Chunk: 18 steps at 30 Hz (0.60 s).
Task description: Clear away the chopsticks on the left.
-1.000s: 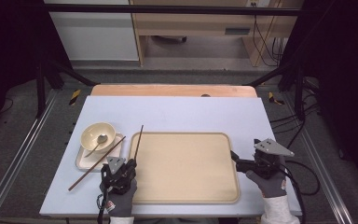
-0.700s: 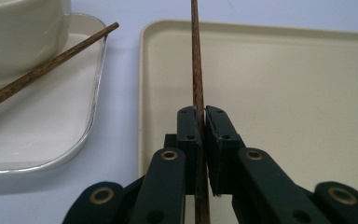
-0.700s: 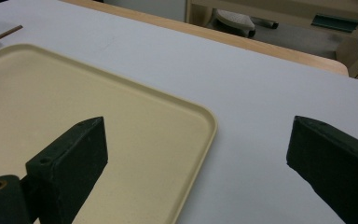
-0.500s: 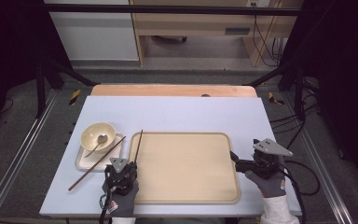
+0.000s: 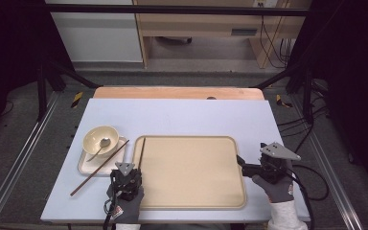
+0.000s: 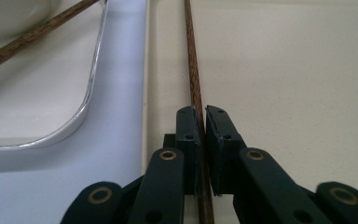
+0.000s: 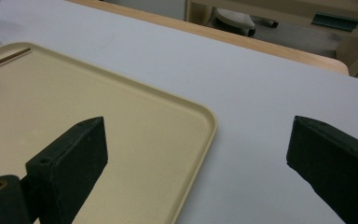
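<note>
My left gripper (image 5: 134, 172) (image 6: 201, 119) is shut on a thin dark wooden chopstick (image 5: 142, 149) (image 6: 191, 60). The stick lies along the left rim of the big beige tray (image 5: 191, 201) (image 6: 284, 70) and points away from me. A second chopstick (image 5: 99, 167) (image 6: 32, 32) rests slanted across the small rectangular plate (image 5: 88, 168) (image 6: 81, 119) to the left. At the tray's right edge, my right gripper (image 5: 245, 167) (image 7: 198, 128) stands open with nothing between its jaws, which straddle the tray's corner (image 7: 200, 116).
A cream bowl (image 5: 92, 135) with a metal spoon (image 5: 98, 146) in it sits on the small plate's far end. The pale table top (image 5: 196, 117) (image 7: 261, 93) has free room beyond the tray, up to a wooden strip (image 5: 177, 93).
My left gripper has drawn slightly toward the near edge, taking the held chopstick with it. The right gripper has stayed still.
</note>
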Each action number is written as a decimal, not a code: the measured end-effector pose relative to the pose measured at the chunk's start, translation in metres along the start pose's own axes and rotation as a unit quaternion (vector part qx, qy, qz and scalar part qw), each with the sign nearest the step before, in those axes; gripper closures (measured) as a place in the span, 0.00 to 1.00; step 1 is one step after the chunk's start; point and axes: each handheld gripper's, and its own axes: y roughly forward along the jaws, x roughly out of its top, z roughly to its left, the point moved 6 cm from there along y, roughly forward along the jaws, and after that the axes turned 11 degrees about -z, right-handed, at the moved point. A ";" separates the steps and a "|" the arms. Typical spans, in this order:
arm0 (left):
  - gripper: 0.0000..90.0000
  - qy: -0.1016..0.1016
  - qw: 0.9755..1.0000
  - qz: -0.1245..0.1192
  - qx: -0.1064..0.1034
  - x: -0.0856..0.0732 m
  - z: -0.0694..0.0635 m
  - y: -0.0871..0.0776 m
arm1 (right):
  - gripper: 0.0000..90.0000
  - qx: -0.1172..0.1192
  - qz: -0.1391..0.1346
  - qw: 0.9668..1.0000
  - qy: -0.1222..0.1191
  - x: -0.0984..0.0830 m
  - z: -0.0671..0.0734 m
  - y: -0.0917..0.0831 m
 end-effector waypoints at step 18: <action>0.86 0.001 1.000 -0.012 -0.014 0.001 0.000 -0.002 | 0.06 -0.001 -0.002 1.000 0.002 0.001 0.000 -0.001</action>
